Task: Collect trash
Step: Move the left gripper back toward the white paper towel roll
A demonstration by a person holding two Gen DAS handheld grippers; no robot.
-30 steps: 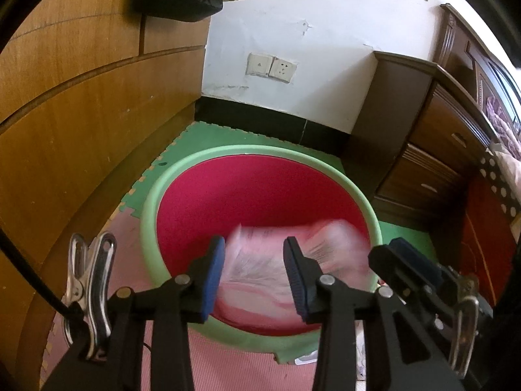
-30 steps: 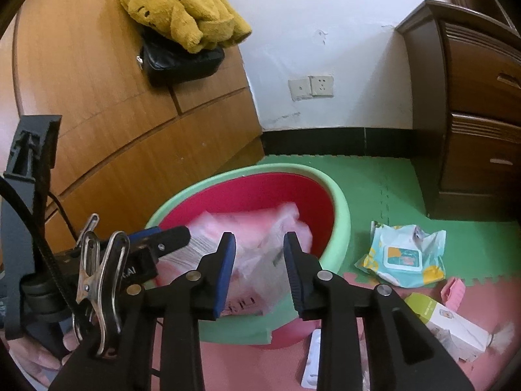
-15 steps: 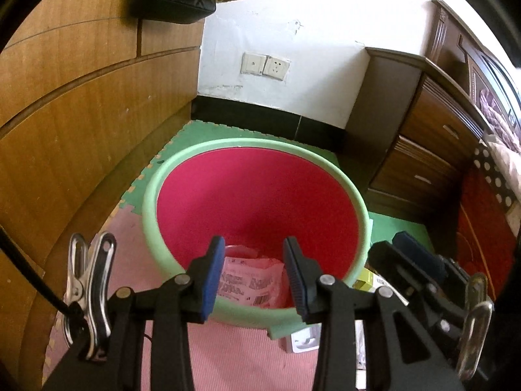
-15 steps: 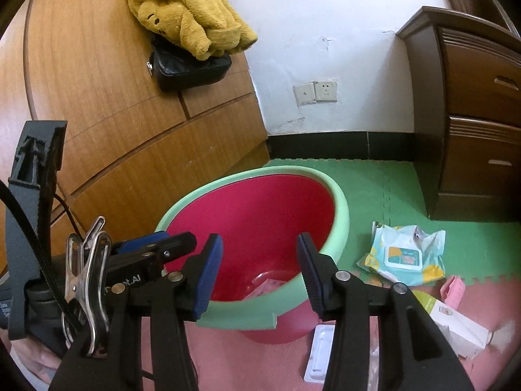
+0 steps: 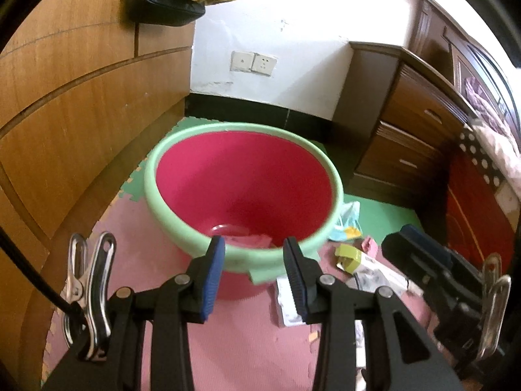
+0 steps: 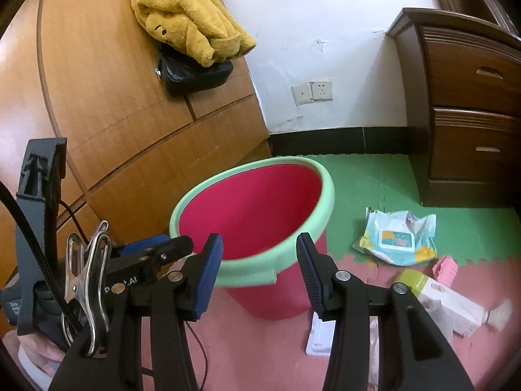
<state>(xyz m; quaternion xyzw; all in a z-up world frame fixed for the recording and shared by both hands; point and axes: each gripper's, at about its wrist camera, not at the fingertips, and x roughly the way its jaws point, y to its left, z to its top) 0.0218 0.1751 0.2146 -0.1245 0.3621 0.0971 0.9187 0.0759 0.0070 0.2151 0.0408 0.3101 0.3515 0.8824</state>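
Observation:
A red basin with a green rim (image 5: 162, 150) (image 6: 329, 195) stands on the foam floor mat. A pink plastic package (image 5: 247, 240) lies at its bottom. My left gripper (image 5: 254, 273) is open and empty, just in front of the basin's near rim. My right gripper (image 6: 259, 273) is open and empty, near the basin's near rim, to the right of the left gripper (image 6: 153, 251). On the floor right of the basin lie a blue wet-wipes pack (image 6: 395, 238), a green and white box (image 6: 439, 299), a pink scrap (image 6: 446, 268) and a white blister tray (image 6: 320, 335).
A wooden wardrobe (image 6: 114, 123) curves along the left with a yellow towel (image 6: 185, 13) and black bag (image 6: 192, 75) hanging on it. A dark wooden drawer chest (image 6: 472, 114) stands at the right. A white wall with sockets (image 6: 312, 93) is behind.
Both grippers let go of the pink package, which dropped into the basin. Both have opened and pulled back from the basin; the right one opened wider.

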